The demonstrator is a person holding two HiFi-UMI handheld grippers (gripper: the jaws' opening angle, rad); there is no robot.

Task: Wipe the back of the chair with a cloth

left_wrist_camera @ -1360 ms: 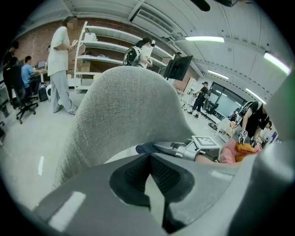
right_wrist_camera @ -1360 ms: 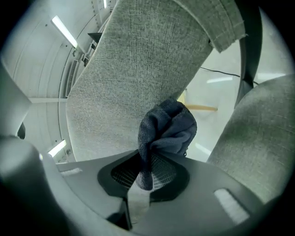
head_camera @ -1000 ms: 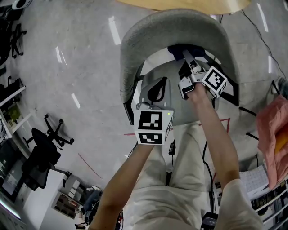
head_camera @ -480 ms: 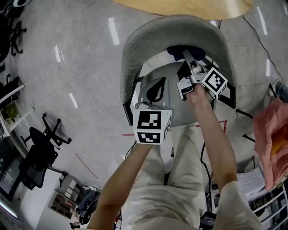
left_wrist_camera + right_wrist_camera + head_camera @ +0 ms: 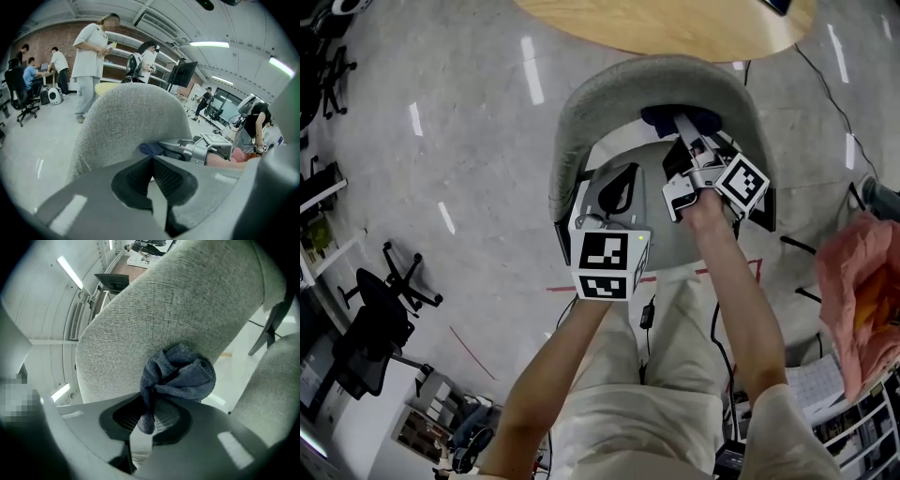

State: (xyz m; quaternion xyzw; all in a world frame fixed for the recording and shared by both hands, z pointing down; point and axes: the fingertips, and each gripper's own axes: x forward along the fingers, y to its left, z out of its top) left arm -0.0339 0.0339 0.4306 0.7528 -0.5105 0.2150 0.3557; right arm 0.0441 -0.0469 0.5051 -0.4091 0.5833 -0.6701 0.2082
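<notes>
A grey upholstered chair back (image 5: 656, 84) curves round a grey seat (image 5: 675, 234) below me. My right gripper (image 5: 680, 127) is shut on a bunched dark blue cloth (image 5: 180, 373), and the cloth (image 5: 666, 117) is pressed against the inner face of the chair back (image 5: 178, 310). My left gripper (image 5: 619, 192) hovers over the left part of the seat with its jaws shut and empty. In the left gripper view the chair back (image 5: 136, 122) fills the middle, and a bit of the blue cloth (image 5: 150, 149) shows beside the right gripper (image 5: 197, 147).
A round wooden table (image 5: 675, 23) stands just beyond the chair. A pink cloth (image 5: 858, 300) lies at the right edge. Black office chairs (image 5: 380, 309) stand at the left. Several people (image 5: 91, 51) stand or sit farther off in the room.
The right gripper with the cloth has slid slightly left and farther along the chair back. The left gripper has shifted a little the same way.
</notes>
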